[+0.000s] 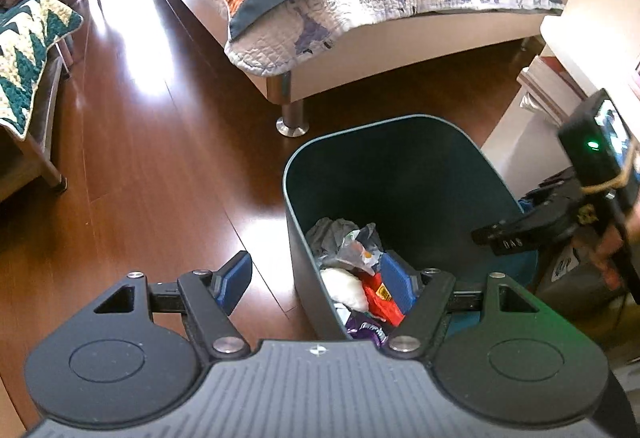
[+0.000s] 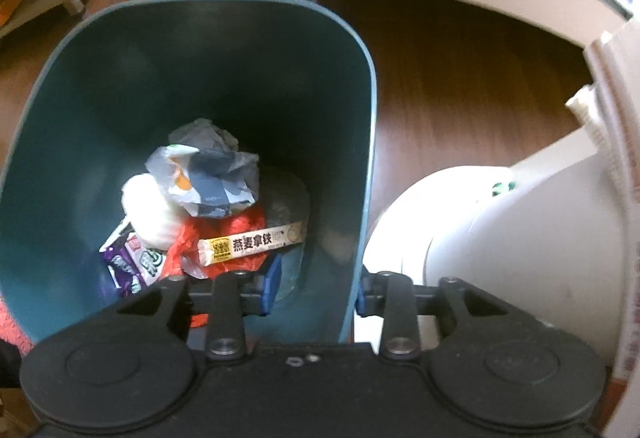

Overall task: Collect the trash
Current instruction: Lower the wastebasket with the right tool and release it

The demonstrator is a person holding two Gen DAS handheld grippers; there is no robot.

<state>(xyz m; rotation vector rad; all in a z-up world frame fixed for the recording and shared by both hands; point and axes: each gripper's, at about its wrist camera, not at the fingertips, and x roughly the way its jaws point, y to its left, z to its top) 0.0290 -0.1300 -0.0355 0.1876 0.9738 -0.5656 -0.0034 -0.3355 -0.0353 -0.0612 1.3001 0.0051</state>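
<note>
Beside the bed, left wrist view: dark green bin [image 1: 400,174] stands on the wooden floor [image 1: 152,166] near the bed's metal leg [image 1: 292,118].
Trash: wrappers and crumpled paper [image 1: 356,270] lie inside the bin.
Left tongs [image 1: 316,282]: spread wide, empty, straddling the bin's near wall.
Right tongs [image 1: 500,236]: reach over the bin's right rim.
Right wrist view, right tongs [image 2: 316,288]: released, gripping nothing, astride the bin's [image 2: 160,78] right wall.
Obstacle: white rounded object [image 2: 500,230] just beside the bin.
Topmost: beige snack bar wrapper [image 2: 252,244] on red plastic.
</note>
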